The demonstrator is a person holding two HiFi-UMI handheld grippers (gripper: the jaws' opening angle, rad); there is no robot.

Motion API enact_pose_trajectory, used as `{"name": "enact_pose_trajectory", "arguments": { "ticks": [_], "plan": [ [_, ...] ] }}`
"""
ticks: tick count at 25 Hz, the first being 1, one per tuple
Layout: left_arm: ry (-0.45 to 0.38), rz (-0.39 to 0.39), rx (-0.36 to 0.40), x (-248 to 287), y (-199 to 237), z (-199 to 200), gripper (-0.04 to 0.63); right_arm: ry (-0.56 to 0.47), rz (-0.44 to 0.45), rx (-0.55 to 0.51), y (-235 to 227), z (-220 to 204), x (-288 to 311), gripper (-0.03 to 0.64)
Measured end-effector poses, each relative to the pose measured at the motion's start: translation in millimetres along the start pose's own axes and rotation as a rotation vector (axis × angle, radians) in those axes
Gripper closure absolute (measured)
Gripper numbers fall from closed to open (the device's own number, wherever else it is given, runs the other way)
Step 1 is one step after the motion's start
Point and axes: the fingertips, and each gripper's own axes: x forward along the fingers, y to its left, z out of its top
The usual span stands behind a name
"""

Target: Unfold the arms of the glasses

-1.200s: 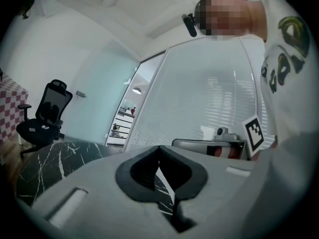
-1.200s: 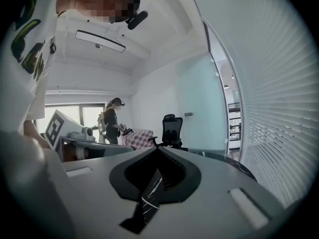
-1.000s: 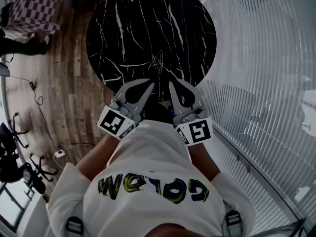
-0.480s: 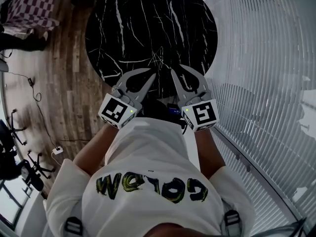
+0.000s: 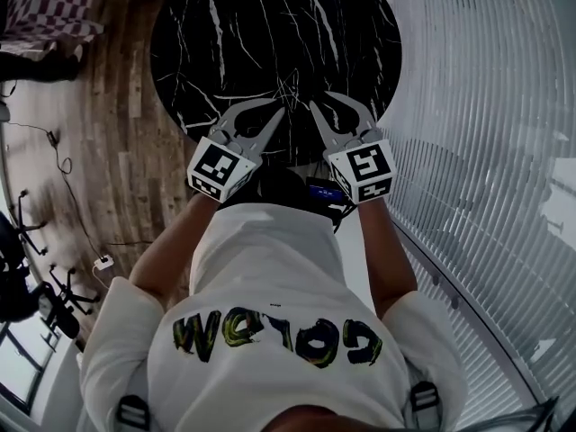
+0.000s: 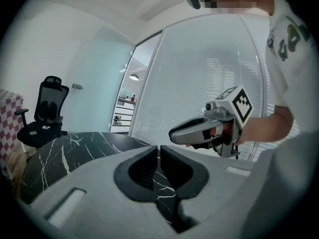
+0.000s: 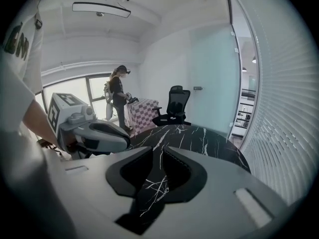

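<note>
While both are hovering over the counter's [image 5: 270, 25] near edge, left gripper [image 6: 159, 148] is showing a narrow empty gap; right gripper [image 7: 162, 151] jaws have just been opening, nothing between; can't pick out glasses on the veined marble

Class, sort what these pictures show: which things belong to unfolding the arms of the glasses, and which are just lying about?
Belong to the job: left gripper, right gripper (jaws of both have just been opening, nothing between them); black marble table. No glasses can be made out.
Just lying about: office chair; checked cloth; floor cables; standing person.
</note>
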Motion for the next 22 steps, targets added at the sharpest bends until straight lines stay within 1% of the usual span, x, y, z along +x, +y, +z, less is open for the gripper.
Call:
{"name": "enact_pose_trajectory", "arguments": {
  "ticks": [4,9,18,22],
  "plan": [
    [0.049,0.003,-0.016,10.6,8.9,-22.1,0.572,0.066,0.007,-0.002,-6.2,-21.7,17.6,0.548],
    [0.131,0.011,-0.019,24.1,22.0,-61.4,0.572,0.153,0.002,0.022,-16.6,-63.5,44.5,0.546],
    [0.255,0.035,-0.038,47.2,44.4,-124.7,0.572,0.276,0.002,0.115,-23.7,-125.5,87.3,0.546],
    [0.29,0.047,-0.044,56.4,51.1,-144.8,0.557,0.322,-0.013,0.156,-26.8,-148.5,102.8,0.545]
  ]
}}
